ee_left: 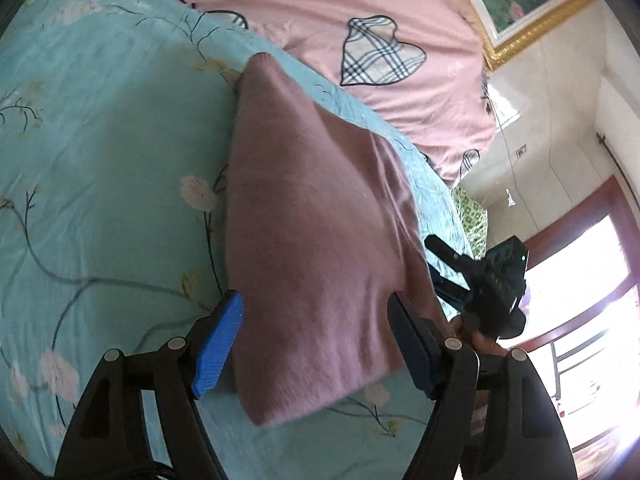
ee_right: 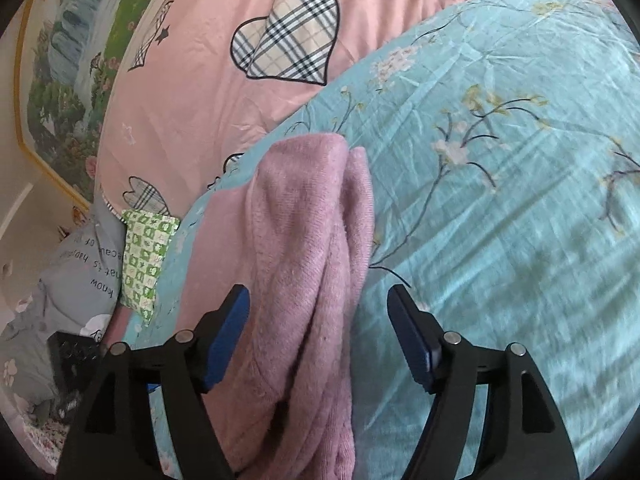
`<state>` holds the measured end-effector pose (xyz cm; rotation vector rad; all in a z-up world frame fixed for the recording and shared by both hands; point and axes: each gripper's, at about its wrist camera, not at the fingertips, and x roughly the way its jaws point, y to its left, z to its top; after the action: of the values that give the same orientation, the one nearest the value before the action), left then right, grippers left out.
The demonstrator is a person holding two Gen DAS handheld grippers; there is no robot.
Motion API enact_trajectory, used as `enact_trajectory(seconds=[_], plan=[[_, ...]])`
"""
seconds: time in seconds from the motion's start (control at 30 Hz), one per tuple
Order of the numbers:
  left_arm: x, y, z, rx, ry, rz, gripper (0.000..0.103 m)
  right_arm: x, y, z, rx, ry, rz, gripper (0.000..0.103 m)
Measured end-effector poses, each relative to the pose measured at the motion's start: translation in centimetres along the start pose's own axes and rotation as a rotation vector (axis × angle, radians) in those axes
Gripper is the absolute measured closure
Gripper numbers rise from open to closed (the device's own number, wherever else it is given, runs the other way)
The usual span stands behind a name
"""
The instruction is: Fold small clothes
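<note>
Mauve knit fabric, the small garment (ee_left: pixel 320 216), lay folded into a long narrow bundle on the turquoise floral bedspread (ee_left: pixel 100 140) of the bed. Its long axis ran away from both grippers toward the pink quilt (ee_left: pixel 320 4) with plaid hearts at the far side.

The left gripper (ee_left: pixel 316 344) was released, its blue pads spread wide. The near end of the garment lay between and below them, with no pad pressing on it. From this side the bundle presented its broad flat face, and its near edge lay just ahead of the fingers.

The right gripper (ee_right: pixel 320 340) was likewise released, jaws apart. The garment (ee_right: pixel 308 240) extended straight ahead between them, offset toward the left finger. From this side the stacked fold edges were visible along its right flank.

Both grippers stood at the same near end of the bundle, and neither held it. The right gripper (ee_left: pixel 480 280) appeared in the left wrist view just beyond the garment's right edge. In my judgement, a further fold would turn on bringing the near end over along the long axis toward the far end.
</note>
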<state>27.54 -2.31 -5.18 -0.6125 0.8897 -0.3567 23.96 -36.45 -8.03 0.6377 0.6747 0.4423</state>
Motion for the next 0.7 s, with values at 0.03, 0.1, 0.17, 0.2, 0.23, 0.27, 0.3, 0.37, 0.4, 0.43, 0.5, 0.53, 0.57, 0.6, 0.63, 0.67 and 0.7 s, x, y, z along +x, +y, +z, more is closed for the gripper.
enact_trajectory(seconds=[0.03,0.1,0.17,0.2,0.23,0.27,0.3,0.37,0.4,0.43,0.5,0.53,0.57,0.6,0.63,0.67,0.7], plan=[[0.2,0.2,0.3,0.004,0.003,0.002,0.028,0.3,0.1,0.1,-0.009,0.006,0.007,0.03],[1.1,0.4,1.2,0.012,0.026,0.009,0.028,1.2,0.2,0.5,-0.029,0.022,0.026,0.029],[1.8,0.4,1.6,0.021,0.038,0.011,0.026,2.1,0.2,0.7,-0.044,0.043,0.045,0.029],[2.3,0.5,1.9,0.03,0.04,0.019,0.024,2.7,0.2,0.8,-0.048,0.055,0.05,0.029],[2.9,0.6,2.3,0.035,0.042,0.036,0.024,3.1,0.1,0.8,-0.047,0.063,0.051,0.029],[3.2,0.8,2.5,0.037,0.049,0.044,0.024,3.4,0.0,0.8,-0.045,0.072,0.051,0.029],[4.0,1.0,3.0,0.038,0.057,0.048,0.024,3.7,-0.1,0.9,-0.042,0.077,0.053,0.029],[5.3,1.7,3.6,0.032,0.076,0.049,0.023,3.9,-0.2,1.1,-0.039,0.073,0.075,0.028],[5.9,2.0,3.9,0.022,0.087,0.041,0.023,4.2,-0.3,1.2,-0.036,0.074,0.091,0.028],[6.7,2.4,4.2,0.006,0.095,0.03,0.023,4.3,-0.4,1.3,-0.034,0.074,0.096,0.028],[7.6,3.0,4.6,-0.001,0.094,0.002,0.021,4.4,-0.2,1.3,-0.046,0.06,0.109,0.028],[8.1,3.1,4.8,-0.009,0.087,-0.011,0.021,4.6,-0.2,1.4,-0.054,0.063,0.115,0.028],[8.3,3.2,4.9,-0.012,0.078,-0.021,0.022,4.8,-0.1,1.4,-0.063,0.071,0.114,0.028],[8.6,3.2,4.9,-0.014,0.075,-0.034,0.027,5.1,0.1,1.3,-0.073,0.084,0.106,0.03],[8.9,3.1,4.9,-0.011,0.077,-0.048,0.032,5.4,0.3,1.2,-0.084,0.102,0.1,0.032],[9.0,3.1,4.8,-0.005,0.079,-0.053,0.041,5.7,0.4,1.3,-0.089,0.115,0.1,0.041],[9.1,3.1,4.6,0.002,0.072,-0.063,0.048,6.0,0.5,1.2,-0.088,0.13,0.105,0.053]])
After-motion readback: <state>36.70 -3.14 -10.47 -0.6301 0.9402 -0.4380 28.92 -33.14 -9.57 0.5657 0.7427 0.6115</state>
